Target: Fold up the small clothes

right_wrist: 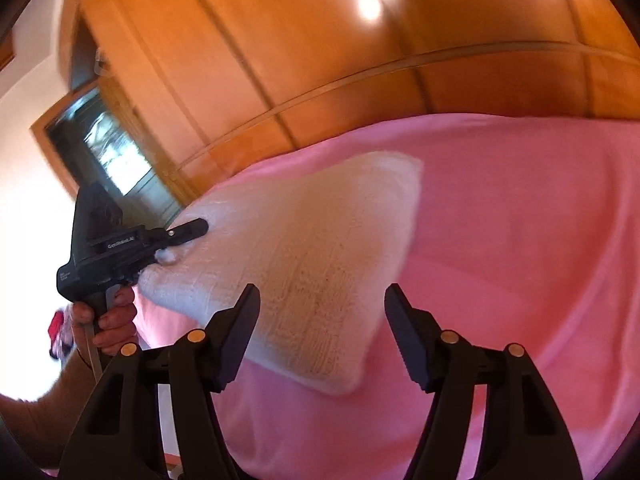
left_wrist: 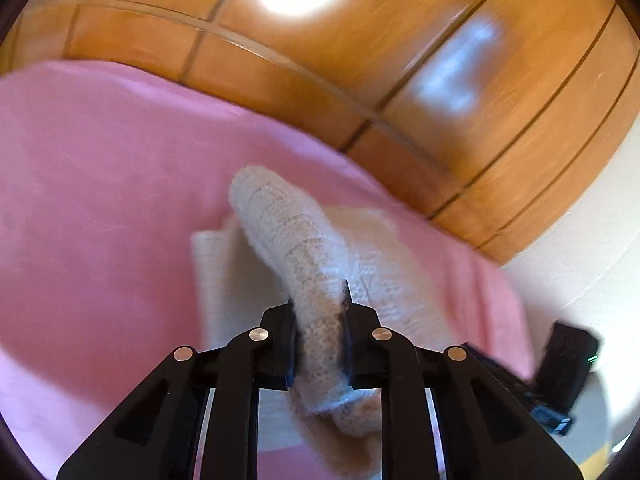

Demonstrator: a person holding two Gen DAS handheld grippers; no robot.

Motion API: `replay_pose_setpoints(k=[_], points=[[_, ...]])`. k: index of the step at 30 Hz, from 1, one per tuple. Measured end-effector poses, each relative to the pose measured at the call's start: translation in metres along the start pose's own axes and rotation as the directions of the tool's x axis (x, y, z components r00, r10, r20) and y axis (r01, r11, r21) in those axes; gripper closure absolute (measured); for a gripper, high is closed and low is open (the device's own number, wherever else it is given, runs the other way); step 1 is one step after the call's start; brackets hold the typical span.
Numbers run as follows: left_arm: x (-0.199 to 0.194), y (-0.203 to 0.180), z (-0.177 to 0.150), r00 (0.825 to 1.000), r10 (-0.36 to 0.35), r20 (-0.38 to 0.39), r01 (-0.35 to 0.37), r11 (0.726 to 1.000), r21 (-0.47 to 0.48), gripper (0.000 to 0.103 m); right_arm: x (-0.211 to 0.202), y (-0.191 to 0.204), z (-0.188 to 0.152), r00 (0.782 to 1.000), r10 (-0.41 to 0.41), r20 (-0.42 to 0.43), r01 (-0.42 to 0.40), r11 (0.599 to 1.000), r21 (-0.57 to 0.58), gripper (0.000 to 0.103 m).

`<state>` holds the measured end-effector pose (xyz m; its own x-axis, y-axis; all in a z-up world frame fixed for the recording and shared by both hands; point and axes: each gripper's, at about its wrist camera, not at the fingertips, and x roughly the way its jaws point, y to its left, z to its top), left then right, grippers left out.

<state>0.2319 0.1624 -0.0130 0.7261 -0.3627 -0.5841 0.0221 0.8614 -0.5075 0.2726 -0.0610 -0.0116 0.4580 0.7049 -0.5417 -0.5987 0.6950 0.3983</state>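
- Knit garment [right_wrist: 320,256]: cream, small, lying near the middle of the pink cover [right_wrist: 520,240]; its left edge is lifted, probably to carry it over as a fold.
- Left gripper [left_wrist: 320,312]: jaws narrow, clamped on a bunched roll of the knit (pads pressing both sides).
- Right gripper [right_wrist: 322,312]: jaws wide, nothing between them, poised over the garment's near corner, likely to pin or take it.
- Hard to make out: garment type, blurred; its near end is hidden behind the left gripper.
- Wooden wardrobe [right_wrist: 320,40]: far side, cut off.
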Motion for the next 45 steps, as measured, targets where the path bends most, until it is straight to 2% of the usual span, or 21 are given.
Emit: replay_pose_setpoints(k=[1, 2, 3, 5, 6, 7, 9, 11, 13, 16, 19, 22, 24, 26, 27, 28, 34, 37, 40, 42, 45], points=[[0.007, 0.007, -0.004, 0.999, 0.044, -0.023, -0.044, 0.999, 0.0, 0.087, 0.01, 0.003, -0.004, 0.999, -0.007, -0.034, 0.006, 1.0, -0.019, 0.044], [0.018, 0.018, -0.011, 0.991, 0.118, -0.058, -0.118, 0.993, 0.007, 0.087, 0.035, 0.008, -0.013, 0.994, -0.036, -0.106, 0.031, 0.998, -0.048, 0.045], [0.029, 0.025, -0.018, 0.982, 0.171, -0.087, -0.17, 0.985, 0.015, 0.087, 0.045, 0.007, -0.021, 0.988, -0.072, -0.14, 0.062, 0.996, -0.07, 0.045], [0.038, 0.035, -0.027, 0.98, 0.167, -0.106, -0.168, 0.986, -0.004, 0.083, 0.059, 0.01, -0.037, 0.98, -0.153, -0.124, 0.138, 0.983, -0.124, 0.043], [0.035, 0.035, -0.027, 0.984, 0.154, -0.088, -0.157, 0.987, -0.024, 0.079, 0.058, 0.01, -0.039, 0.981, -0.155, -0.116, 0.141, 0.983, -0.118, 0.043], [0.031, 0.034, -0.024, 0.983, 0.166, -0.073, -0.168, 0.985, -0.032, 0.068, 0.055, 0.009, -0.038, 0.982, -0.145, -0.12, 0.134, 0.986, -0.096, 0.042], [0.018, 0.031, -0.017, 0.973, 0.231, -0.024, -0.232, 0.972, -0.036, 0.058, 0.05, 0.003, -0.035, 0.982, -0.123, -0.142, 0.115, 0.991, -0.062, 0.041], [0.006, 0.024, -0.011, 0.97, 0.242, 0.035, -0.241, 0.97, -0.029, 0.058, 0.039, 0.001, -0.029, 0.981, -0.125, -0.149, 0.117, 0.991, -0.063, 0.034], [-0.002, 0.013, -0.004, 0.973, 0.213, 0.089, -0.212, 0.977, -0.02, 0.058, 0.032, 0.005, -0.015, 0.985, -0.125, -0.119, 0.118, 0.991, -0.066, 0.034], [-0.002, -0.008, -0.001, 0.968, 0.217, 0.128, -0.224, 0.974, 0.044, 0.058, 0.021, 0.017, 0.018, 0.991, -0.134, -0.013, 0.133, 0.988, -0.074, 0.034], [0.01, -0.021, -0.003, 0.96, 0.252, 0.122, -0.265, 0.958, 0.111, 0.058, 0.031, 0.027, 0.048, 0.988, -0.149, 0.047, 0.152, 0.984, -0.089, 0.034], [0.013, -0.018, -0.016, 0.958, 0.272, 0.089, -0.283, 0.948, 0.144, 0.058, 0.055, 0.027, 0.066, 0.979, -0.197, 0.054, 0.201, 0.976, -0.08, 0.034], [0.027, -0.019, -0.02, 0.943, 0.323, 0.078, -0.332, 0.928, 0.172, 0.058, 0.079, 0.022, 0.065, 0.972, -0.233, 0.021, 0.234, 0.97, -0.067, 0.035], [0.037, -0.014, -0.027, 0.936, 0.347, 0.054, -0.351, 0.917, 0.191, 0.058, 0.114, 0.012, 0.057, 0.952, -0.302, -0.048, 0.297, 0.951, -0.09, 0.034], [0.038, -0.011, -0.028, 0.933, 0.357, 0.052, -0.36, 0.913, 0.191, 0.058, 0.119, 0.009, 0.048, 0.945, -0.323, -0.05, 0.316, 0.943, -0.107, 0.034], [0.04, -0.008, -0.03, 0.931, 0.362, 0.048, -0.365, 0.911, 0.193, 0.058, 0.123, 0.009, 0.04, 0.941, -0.339, -0.011, 0.335, 0.933, -0.134, 0.034], [0.035, -0.007, -0.03, 0.933, 0.356, 0.058, -0.361, 0.912, 0.196, 0.056, 0.115, 0.011, 0.031, 0.944, -0.329, 0.025, 0.329, 0.933, -0.147, 0.033], [0.032, -0.008, -0.031, 0.927, 0.367, 0.072, -0.374, 0.904, 0.207, 0.047, 0.114, 0.008, 0.031, 0.948, -0.316, 0.037, 0.318, 0.938, -0.137, 0.032], [0.027, -0.012, -0.034, 0.924, 0.374, 0.077, -0.382, 0.899, 0.215, 0.047, 0.114, 0.007, 0.034, 0.953, -0.301, 0.044, 0.304, 0.945, -0.121, 0.03], [0.024, -0.013, -0.035, 0.921, 0.381, 0.083, -0.389, 0.896, 0.215, 0.047, 0.113, 0.005, 0.035, 0.958, -0.283, 0.046, 0.286, 0.952, -0.105, 0.026], [0.018, -0.009, -0.036, 0.92, 0.383, 0.083, -0.392, 0.897, 0.205, 0.047, 0.107, 0.006, 0.037, 0.968, -0.246, 0.038, 0.249, 0.963, -0.105, 0.009]])
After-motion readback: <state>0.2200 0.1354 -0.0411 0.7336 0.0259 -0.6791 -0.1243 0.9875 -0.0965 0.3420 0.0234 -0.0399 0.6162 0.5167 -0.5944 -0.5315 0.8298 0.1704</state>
